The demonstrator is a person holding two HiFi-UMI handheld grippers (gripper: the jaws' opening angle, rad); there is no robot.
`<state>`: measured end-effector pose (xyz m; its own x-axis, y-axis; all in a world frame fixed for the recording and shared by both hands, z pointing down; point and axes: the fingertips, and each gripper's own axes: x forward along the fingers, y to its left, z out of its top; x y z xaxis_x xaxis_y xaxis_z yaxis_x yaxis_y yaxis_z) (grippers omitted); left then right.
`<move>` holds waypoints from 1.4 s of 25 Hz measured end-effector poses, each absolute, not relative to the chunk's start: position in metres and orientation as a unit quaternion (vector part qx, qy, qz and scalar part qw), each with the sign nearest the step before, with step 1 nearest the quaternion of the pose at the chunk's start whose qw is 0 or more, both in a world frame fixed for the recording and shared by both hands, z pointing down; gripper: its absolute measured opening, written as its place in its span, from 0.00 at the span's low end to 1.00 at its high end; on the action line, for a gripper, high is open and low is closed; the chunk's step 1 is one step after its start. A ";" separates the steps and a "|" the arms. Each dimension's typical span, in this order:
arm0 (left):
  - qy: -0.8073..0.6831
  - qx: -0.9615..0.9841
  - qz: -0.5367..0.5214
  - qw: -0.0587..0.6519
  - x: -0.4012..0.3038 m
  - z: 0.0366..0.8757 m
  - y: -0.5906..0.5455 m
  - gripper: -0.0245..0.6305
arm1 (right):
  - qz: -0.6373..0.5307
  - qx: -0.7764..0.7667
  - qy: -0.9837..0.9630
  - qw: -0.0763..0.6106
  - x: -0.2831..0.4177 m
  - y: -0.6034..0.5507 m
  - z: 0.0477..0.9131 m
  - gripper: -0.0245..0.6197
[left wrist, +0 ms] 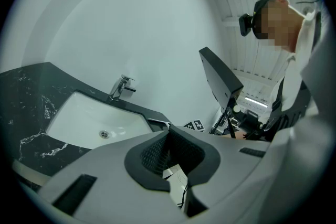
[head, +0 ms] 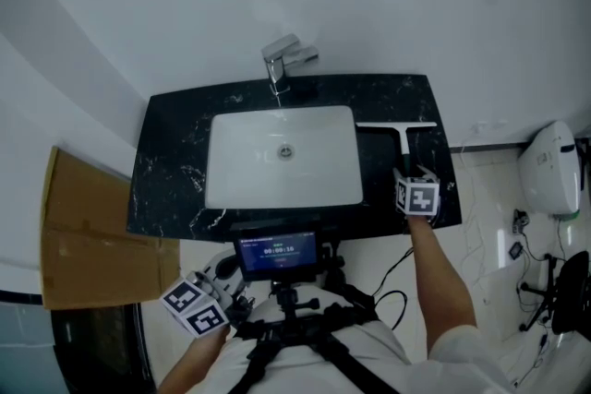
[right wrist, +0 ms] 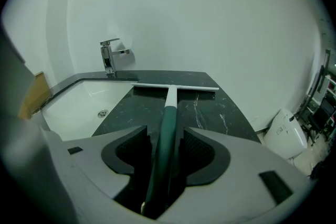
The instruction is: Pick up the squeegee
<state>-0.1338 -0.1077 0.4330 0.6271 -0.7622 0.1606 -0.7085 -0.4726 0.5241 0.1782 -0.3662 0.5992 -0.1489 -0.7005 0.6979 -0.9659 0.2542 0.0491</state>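
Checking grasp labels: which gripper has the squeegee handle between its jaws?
The right gripper: the green squeegee handle sits between its jaws. The left gripper is shut on nothing.

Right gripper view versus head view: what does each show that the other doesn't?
Only the right gripper view: the jaws of the right tool set against both sides of the green handle of the squeegee. Only the head view: the left tool held low, off the counter, and a small screen. Both: the squeegee lying on the black counter, the white sink and the faucet.
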 end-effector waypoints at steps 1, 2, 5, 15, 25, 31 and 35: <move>-0.430 0.856 -0.047 0.282 -0.134 0.433 -0.107 0.03 | 0.214 0.573 -0.727 0.311 0.178 -0.366 0.600 0.39; -0.430 0.856 -0.047 0.282 -0.135 0.433 -0.107 0.03 | 0.217 0.574 -0.727 0.309 0.178 -0.367 0.601 0.39; -0.431 0.856 -0.047 0.281 -0.136 0.433 -0.107 0.03 | 0.222 0.575 -0.727 0.301 0.178 -0.369 0.602 0.39; -0.422 0.860 -0.048 0.282 -0.131 0.433 -0.109 0.03 | 0.178 0.571 -0.742 0.301 0.175 -0.372 0.602 0.39; -0.419 0.862 -0.052 0.283 -0.131 0.433 -0.108 0.03 | 0.219 0.590 -0.720 0.290 0.181 -0.380 0.599 0.39; -0.416 0.863 -0.050 0.281 -0.131 0.433 -0.106 0.03 | 0.203 0.610 -0.710 0.288 0.182 -0.382 0.600 0.39; -0.417 0.863 -0.049 0.282 -0.132 0.432 -0.104 0.03 | 0.198 0.613 -0.708 0.290 0.178 -0.379 0.603 0.39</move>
<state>-0.1315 -0.1042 0.4320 0.6478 -0.7469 0.1502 -0.6916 -0.4939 0.5270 0.1776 -0.3793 0.6031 -0.0810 -0.7532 0.6528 -0.9825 0.1706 0.0749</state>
